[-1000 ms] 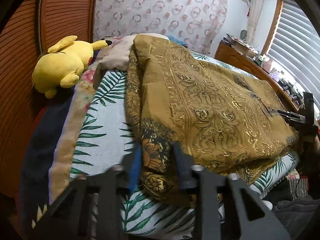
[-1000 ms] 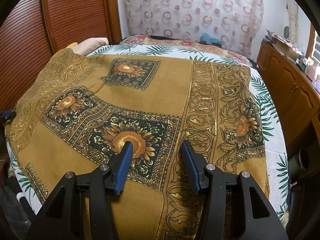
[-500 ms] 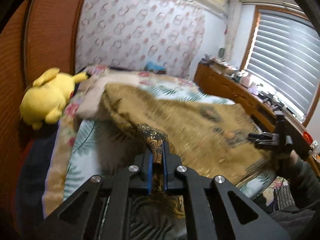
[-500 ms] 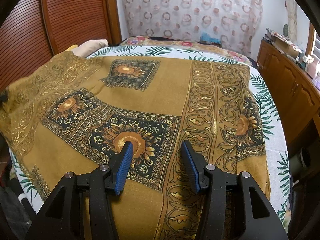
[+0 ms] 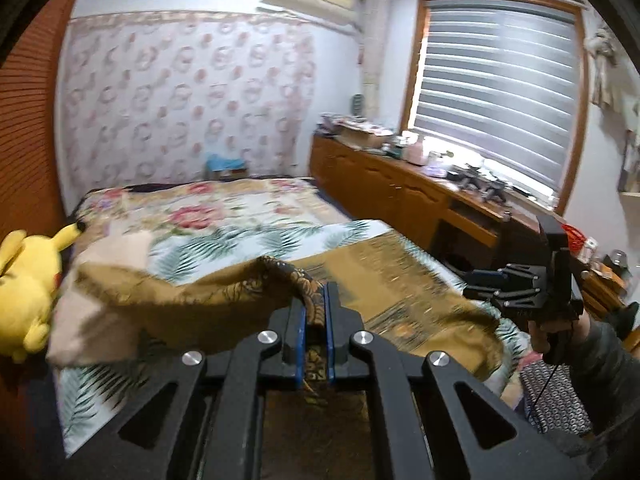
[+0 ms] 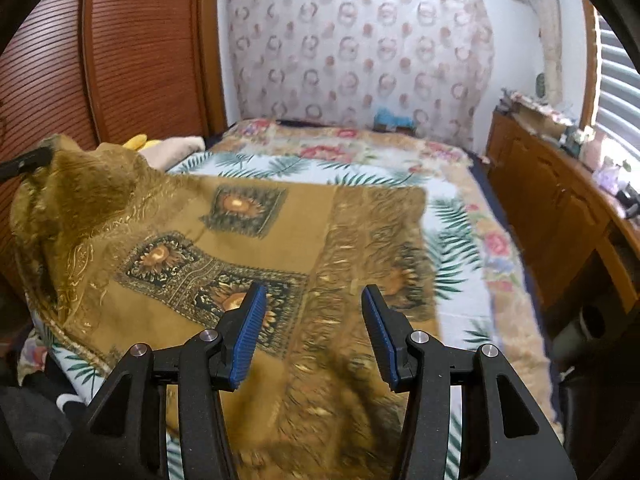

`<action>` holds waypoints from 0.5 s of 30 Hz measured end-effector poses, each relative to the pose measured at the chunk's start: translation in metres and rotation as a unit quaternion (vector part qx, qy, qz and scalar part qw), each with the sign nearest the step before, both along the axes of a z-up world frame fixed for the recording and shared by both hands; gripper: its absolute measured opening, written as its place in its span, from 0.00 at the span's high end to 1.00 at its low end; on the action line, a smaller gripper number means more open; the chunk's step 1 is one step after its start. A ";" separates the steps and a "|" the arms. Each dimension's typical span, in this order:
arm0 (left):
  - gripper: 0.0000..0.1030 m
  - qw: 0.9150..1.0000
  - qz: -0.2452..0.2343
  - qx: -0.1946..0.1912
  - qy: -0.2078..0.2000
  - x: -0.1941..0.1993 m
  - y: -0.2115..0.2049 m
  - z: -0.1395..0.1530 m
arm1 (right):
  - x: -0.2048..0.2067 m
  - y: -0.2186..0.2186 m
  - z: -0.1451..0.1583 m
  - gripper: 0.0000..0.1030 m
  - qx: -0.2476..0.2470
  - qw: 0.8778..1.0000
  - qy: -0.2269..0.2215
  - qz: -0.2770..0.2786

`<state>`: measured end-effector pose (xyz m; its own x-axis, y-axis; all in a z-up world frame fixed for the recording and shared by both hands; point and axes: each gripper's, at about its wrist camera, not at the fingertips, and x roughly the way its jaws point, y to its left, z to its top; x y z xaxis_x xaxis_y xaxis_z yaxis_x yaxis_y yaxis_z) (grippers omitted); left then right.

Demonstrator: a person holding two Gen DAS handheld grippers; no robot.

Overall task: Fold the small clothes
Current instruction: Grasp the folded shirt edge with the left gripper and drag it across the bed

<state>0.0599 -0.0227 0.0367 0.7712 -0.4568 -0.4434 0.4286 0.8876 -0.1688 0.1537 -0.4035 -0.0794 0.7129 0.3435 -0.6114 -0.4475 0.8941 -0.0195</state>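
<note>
Plush yellow toy (image 5: 24, 292) lay at the far left edge of the bed (image 5: 224, 220), beside a beige pillow (image 5: 100, 304). Just right of it, my left gripper (image 5: 315, 300) had its blue fingers (image 5: 301, 332) pressed together on a corner of the mustard-gold printed cloth (image 5: 192, 300), having just closed on it, and that corner hung lifted above the leaf-print sheet while the rest trailed off to the right across the mattress. In my right wrist view the same cloth (image 6: 256, 240) lay spread over the near half of the bed (image 6: 460, 240), its left edge bunched and raised, its sunflower squares flat in the middle. My right gripper (image 6: 312, 340) hovered over the near part of the cloth with its fingers (image 6: 250, 336) spread apart and nothing between them; I could not tell whether their tips touched the fabric. From the left view that gripper (image 5: 516, 284) showed at the right, held in my hand (image 5: 556, 332) with a grey sleeve. Farther right, a wooden counter (image 5: 420, 184) with clutter on it ran under the window blinds (image 5: 500, 92).
</note>
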 end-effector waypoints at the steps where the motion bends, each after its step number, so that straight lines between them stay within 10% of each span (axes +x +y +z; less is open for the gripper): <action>1: 0.97 1.000 -0.010 -0.001 -0.001 0.004 -0.008 0.003 | -0.004 -0.004 0.002 0.51 0.001 1.000 -0.002 -0.004; 15: 0.96 0.989 -0.144 0.014 0.004 0.036 -0.133 0.049 | -0.025 -0.072 0.019 0.51 0.031 0.996 -0.025 -0.084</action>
<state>0.0955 -0.1558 0.0858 0.6064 -0.6450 -0.4650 0.6637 0.7327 -0.1508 0.1289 -0.4757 -0.0600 0.7922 0.2524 -0.5556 -0.2911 0.9565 0.0194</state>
